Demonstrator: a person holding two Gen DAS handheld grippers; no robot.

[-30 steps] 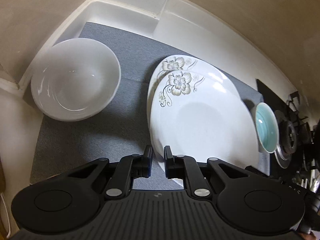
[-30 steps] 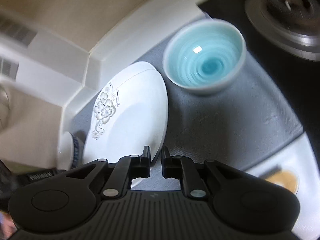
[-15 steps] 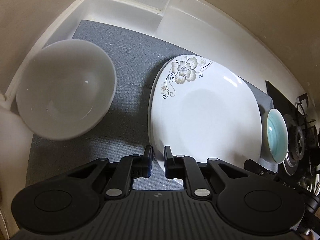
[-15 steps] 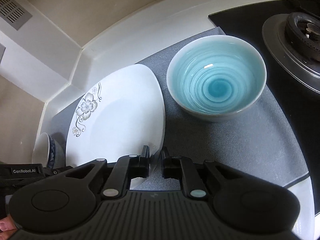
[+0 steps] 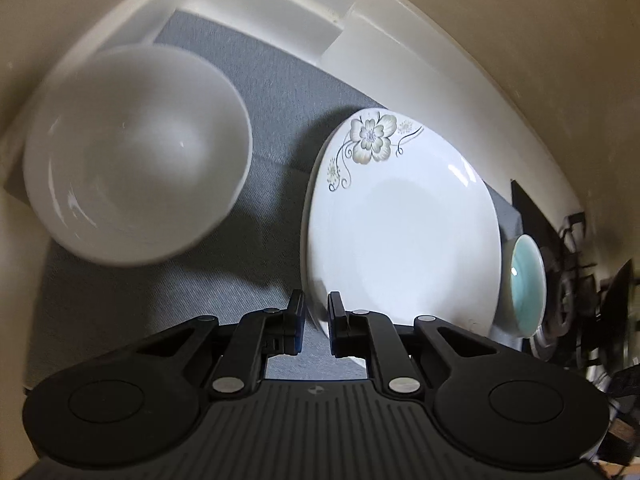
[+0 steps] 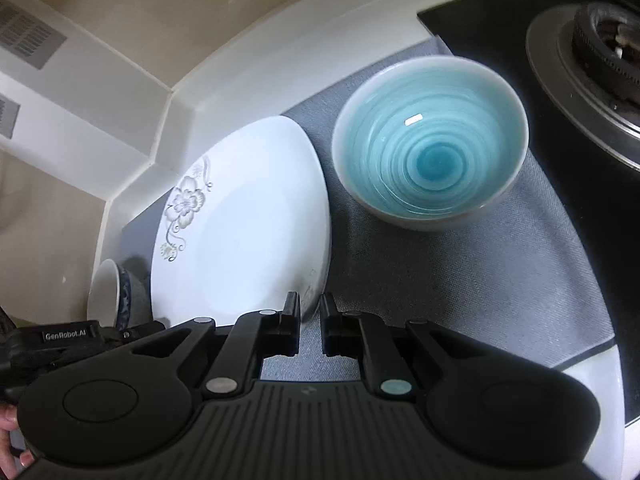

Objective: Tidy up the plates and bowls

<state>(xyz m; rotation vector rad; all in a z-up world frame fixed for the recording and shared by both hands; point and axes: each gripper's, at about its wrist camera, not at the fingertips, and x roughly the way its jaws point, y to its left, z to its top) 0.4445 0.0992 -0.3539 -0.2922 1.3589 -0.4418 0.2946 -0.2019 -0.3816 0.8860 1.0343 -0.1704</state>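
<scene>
left wrist view: the left gripper (image 5: pixel 316 326) hangs over the grey mat (image 5: pixel 276 92) with its jaws a narrow gap apart and nothing between them; the near rim of the flowered white plate (image 5: pixel 400 232) sits just past the fingertips, and contact cannot be confirmed. this view alone shows the whole interior of the large white bowl (image 5: pixel 136 160), which lies on the left part of the mat, apart from the plate and blurred at its edge. the small blue bowl (image 5: pixel 528 284) appears only edge-on beyond the right rim of the plate, and the stove burner (image 5: pixel 568 280) next to it is dark and hard to make out. right wrist view: the right gripper (image 6: pixel 310 324) is likewise slightly parted and holds nothing, positioned over the mat (image 6: pixel 460 280) at the near right edge of the plate (image 6: pixel 248 232). here the blue bowl (image 6: pixel 430 156) is fully visible, upright on the mat just beside the plate, with the burner (image 6: pixel 592 60) cut off at the upper right. the white bowl (image 6: pixel 105 292) is reduced to a sliver behind the plate, showing a blue pattern on its outer wall. the white table (image 6: pixel 256 60) edge borders the mat at the rear.
</scene>
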